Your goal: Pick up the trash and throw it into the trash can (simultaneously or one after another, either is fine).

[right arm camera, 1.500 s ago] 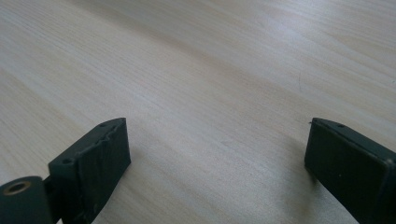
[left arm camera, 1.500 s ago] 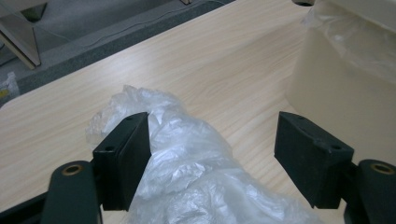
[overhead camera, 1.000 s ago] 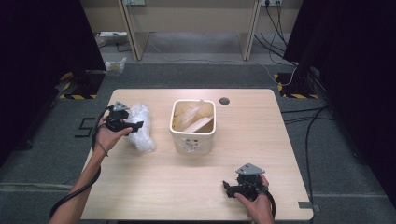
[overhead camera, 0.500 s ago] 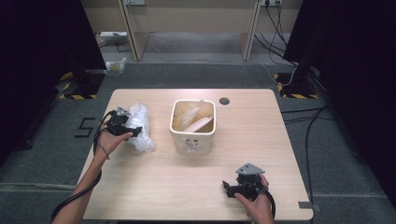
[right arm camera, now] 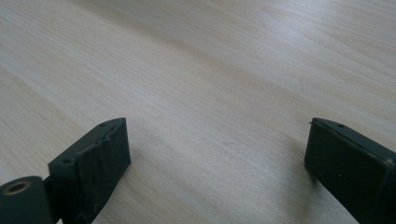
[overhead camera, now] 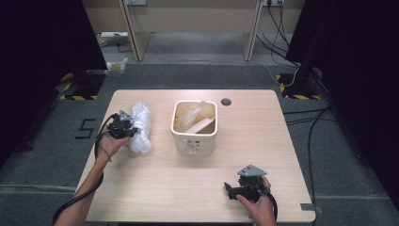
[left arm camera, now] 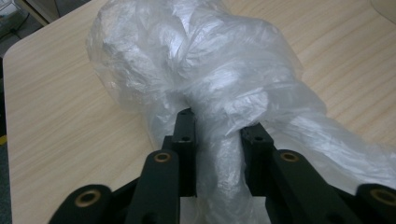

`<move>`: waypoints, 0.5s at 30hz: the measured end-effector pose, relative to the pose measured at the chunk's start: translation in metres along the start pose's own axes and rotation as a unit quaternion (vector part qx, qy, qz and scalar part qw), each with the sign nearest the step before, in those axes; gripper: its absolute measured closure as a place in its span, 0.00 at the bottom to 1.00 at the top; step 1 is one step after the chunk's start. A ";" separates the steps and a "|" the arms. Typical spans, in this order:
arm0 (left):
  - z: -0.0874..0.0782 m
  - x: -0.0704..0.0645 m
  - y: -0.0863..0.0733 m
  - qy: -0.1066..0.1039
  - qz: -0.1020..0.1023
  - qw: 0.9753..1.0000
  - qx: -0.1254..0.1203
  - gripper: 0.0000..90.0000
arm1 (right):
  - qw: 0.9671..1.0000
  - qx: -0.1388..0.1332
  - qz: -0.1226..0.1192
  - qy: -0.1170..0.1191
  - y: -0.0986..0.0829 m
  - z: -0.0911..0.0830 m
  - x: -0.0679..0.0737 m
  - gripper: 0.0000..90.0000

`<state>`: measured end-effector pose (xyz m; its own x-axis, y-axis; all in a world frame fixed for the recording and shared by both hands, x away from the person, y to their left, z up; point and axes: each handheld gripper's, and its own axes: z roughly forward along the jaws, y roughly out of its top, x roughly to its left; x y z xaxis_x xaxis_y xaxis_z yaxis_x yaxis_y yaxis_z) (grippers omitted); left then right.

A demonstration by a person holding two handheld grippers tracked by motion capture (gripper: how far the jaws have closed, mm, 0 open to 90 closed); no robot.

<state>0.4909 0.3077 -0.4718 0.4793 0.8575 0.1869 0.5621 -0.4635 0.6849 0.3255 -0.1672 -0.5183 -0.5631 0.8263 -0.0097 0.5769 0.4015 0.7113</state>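
Left claw (overhead camera: 132,132) sits at the left of the frame in the high view, pressed against a crumpled clear plastic bag (overhead camera: 140,126) that lies on the wooden counter (overhead camera: 155,186). In the left gripper view the left claw (left arm camera: 218,129) has its two black jaws closed around a twisted neck of the plastic bag (left arm camera: 205,74); film fills the gap between them, and the bulk of the bag bulges toward the top of that frame, resting on the counter (left arm camera: 60,116).

Just right of the bag in the high view, at upper centre of the counter, stands a cream square bin (overhead camera: 195,126) containing pale flat scraps. Bag and bin are near but apart. A small dark round hole (overhead camera: 226,101) lies in the counter surface just to the upper right of the bin.

Right claw (overhead camera: 228,187) is at the lower right of the high view, held in a hand (overhead camera: 256,202) low over the counter, well apart from bag and bin. In the right gripper view the right claw (right arm camera: 217,135) has its jaws spread wide, with bare wood grain of the counter (right arm camera: 210,70) between them.
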 end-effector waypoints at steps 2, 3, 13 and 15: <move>-0.004 0.001 0.001 -0.001 0.002 1.000 -0.004 0.83 | 1.000 0.000 0.000 0.000 0.000 0.000 0.000 0.08; -0.006 0.001 0.002 -0.001 0.001 1.000 -0.009 0.84 | 1.000 0.000 0.000 0.000 0.000 0.000 0.000 0.08; -0.046 0.005 0.024 -0.026 0.007 0.998 -0.051 0.85 | 1.000 0.000 -0.001 0.000 0.000 0.000 0.000 0.08; -0.055 0.005 0.029 -0.028 0.014 0.998 -0.056 0.85 | 1.000 0.001 0.001 0.000 0.000 0.000 0.000 0.07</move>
<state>0.4725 0.3103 -0.4122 0.5318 0.8295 0.1703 0.4703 -0.4565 0.7553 0.3256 -0.1668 -0.5184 -0.5621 0.8270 -0.0084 0.5789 0.4007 0.7101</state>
